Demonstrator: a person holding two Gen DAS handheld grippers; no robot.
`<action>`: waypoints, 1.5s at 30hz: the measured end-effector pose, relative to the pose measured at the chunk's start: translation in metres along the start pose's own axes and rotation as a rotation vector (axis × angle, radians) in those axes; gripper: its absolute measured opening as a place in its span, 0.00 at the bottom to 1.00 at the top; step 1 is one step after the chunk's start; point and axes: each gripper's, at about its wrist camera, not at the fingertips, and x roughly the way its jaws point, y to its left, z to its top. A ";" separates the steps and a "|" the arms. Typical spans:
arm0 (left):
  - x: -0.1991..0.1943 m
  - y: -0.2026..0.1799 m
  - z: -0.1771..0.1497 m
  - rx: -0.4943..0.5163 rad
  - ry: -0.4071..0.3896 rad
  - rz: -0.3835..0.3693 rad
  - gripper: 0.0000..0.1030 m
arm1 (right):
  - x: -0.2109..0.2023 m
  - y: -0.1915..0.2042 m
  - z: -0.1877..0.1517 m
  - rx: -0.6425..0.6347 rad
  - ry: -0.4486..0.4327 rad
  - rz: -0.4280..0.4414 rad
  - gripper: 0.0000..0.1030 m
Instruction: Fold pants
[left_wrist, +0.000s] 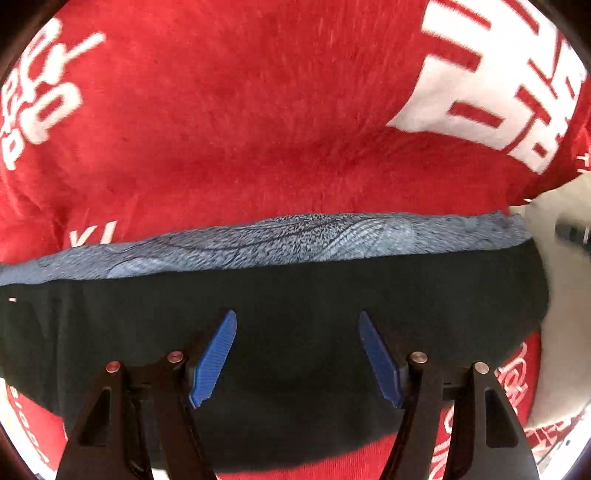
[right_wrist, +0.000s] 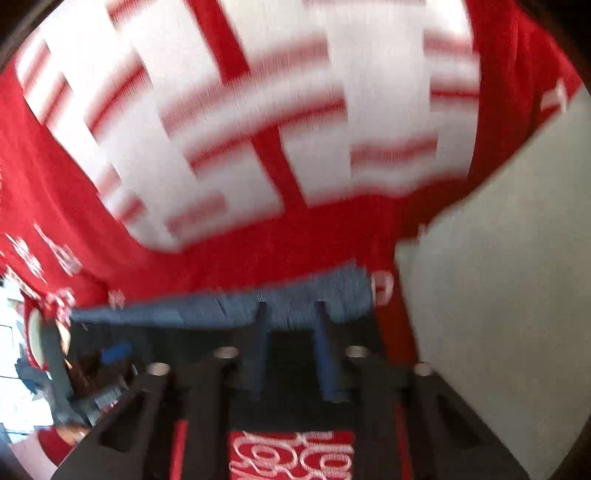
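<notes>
— Blue fingers of my left gripper come first in the left wrist view: jaws spread wide, nothing between them, hanging over the black cloth of the pants. Why so wide? I'd say to straddle a thick fold.

— Where do the pants lie from there?

— Across the picture from nine o'clock to three, on the red blanket with white lettering. A grey-blue band, the turned edge I judge, runs along their twelve o'clock side. At three o'clock a pale surface shows past the cloth end.

— And the right wrist view?

— Blurred. My right gripper has its jaws parted only a little, and I see no cloth pinched between them; the tips point at twelve o'clock toward the same grey-blue band. Black cloth lies under them, red blanket beyond. I read it as set at the edge to take or flatten it.
</notes>
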 end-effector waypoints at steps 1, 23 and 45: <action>0.007 -0.001 0.002 -0.002 0.007 0.005 0.68 | 0.018 -0.003 -0.006 -0.002 0.037 -0.016 0.19; 0.013 0.058 0.036 -0.088 -0.036 0.160 0.76 | 0.056 -0.026 0.009 -0.017 0.001 -0.152 0.26; -0.057 0.241 -0.013 -0.094 -0.102 0.325 0.83 | 0.051 0.131 -0.082 -0.218 0.060 0.140 0.45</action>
